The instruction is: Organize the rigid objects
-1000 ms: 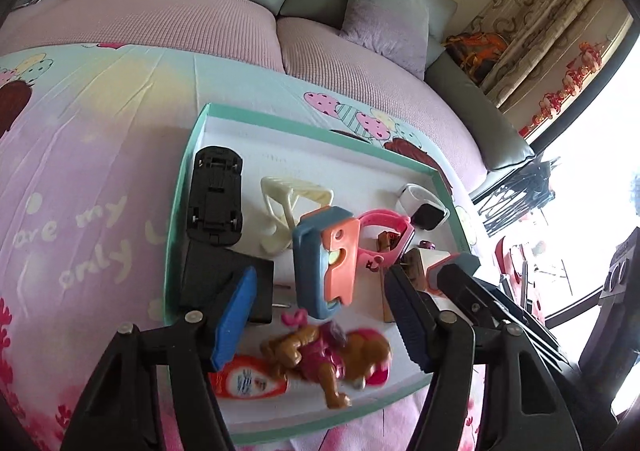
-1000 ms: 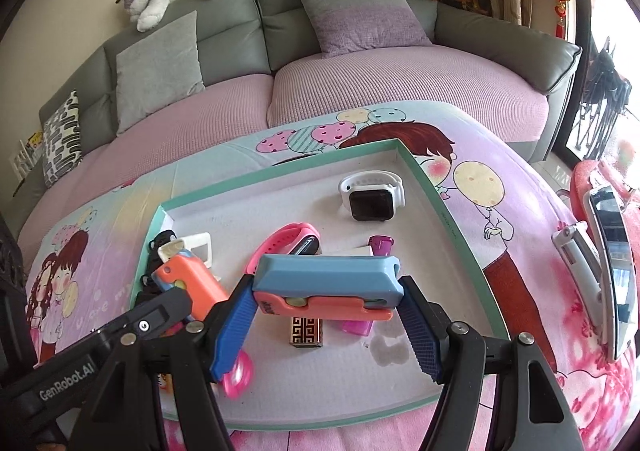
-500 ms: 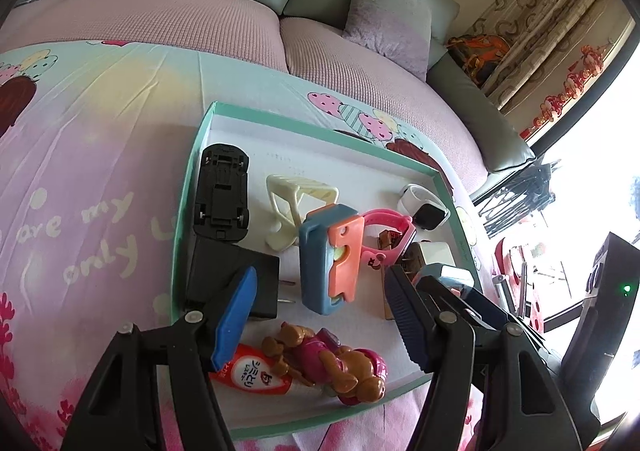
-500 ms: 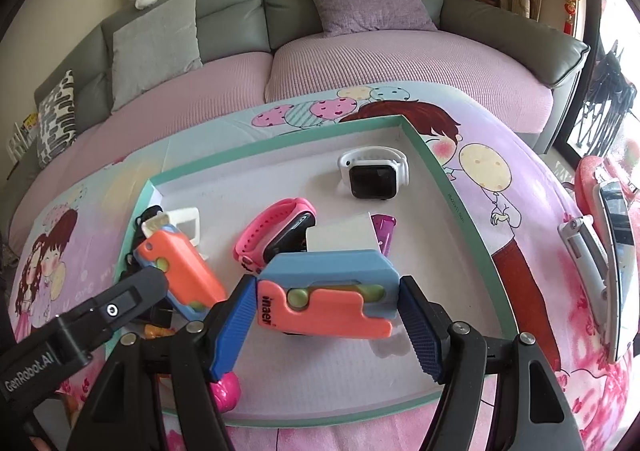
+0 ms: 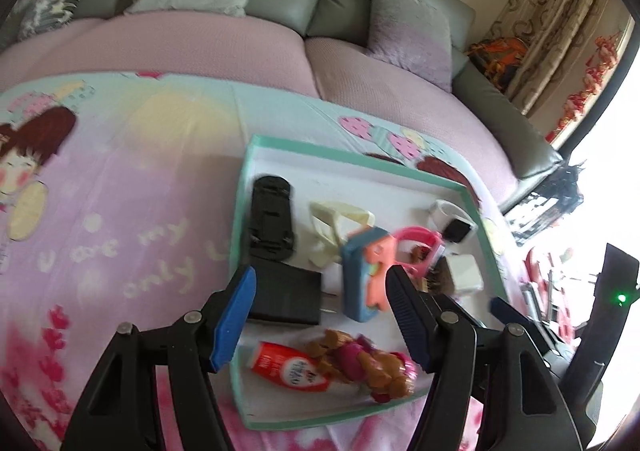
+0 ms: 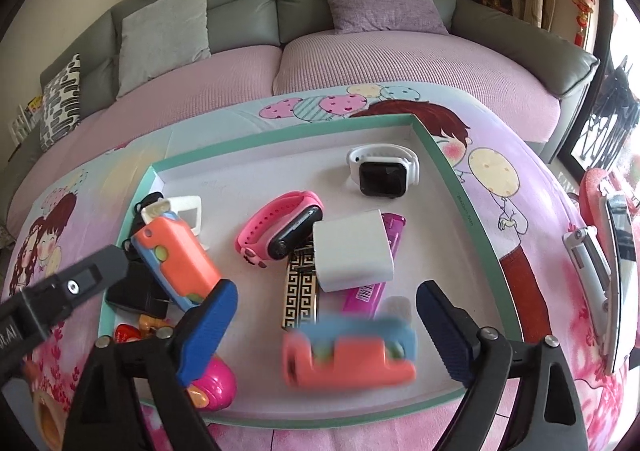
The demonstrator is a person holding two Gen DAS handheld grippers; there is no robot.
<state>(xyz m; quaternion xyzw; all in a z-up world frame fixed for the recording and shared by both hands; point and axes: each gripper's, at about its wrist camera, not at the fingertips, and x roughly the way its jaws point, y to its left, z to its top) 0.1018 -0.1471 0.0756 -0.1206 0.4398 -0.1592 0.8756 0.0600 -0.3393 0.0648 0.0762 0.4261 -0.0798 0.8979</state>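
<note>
A white tray with a teal rim lies on a cartoon-print cloth. My right gripper hovers over its near edge and its jaws are opening. A blue and orange toy sits blurred between and below them, clear of both pads. A second blue and orange toy lies at the tray's left. My left gripper hangs above that toy, jaws easing wider with nothing gripped. Around it are a black toy car, a black charger, a red tube and a dog figure.
The tray also holds a pink band watch, a white watch, a white block and a patterned box. Phones lie on the cloth to the right. A grey sofa stands behind.
The right jaws have spread wide and the blue and orange toy has slipped out of them towards the tray. The left gripper has pulled back and up a little.
</note>
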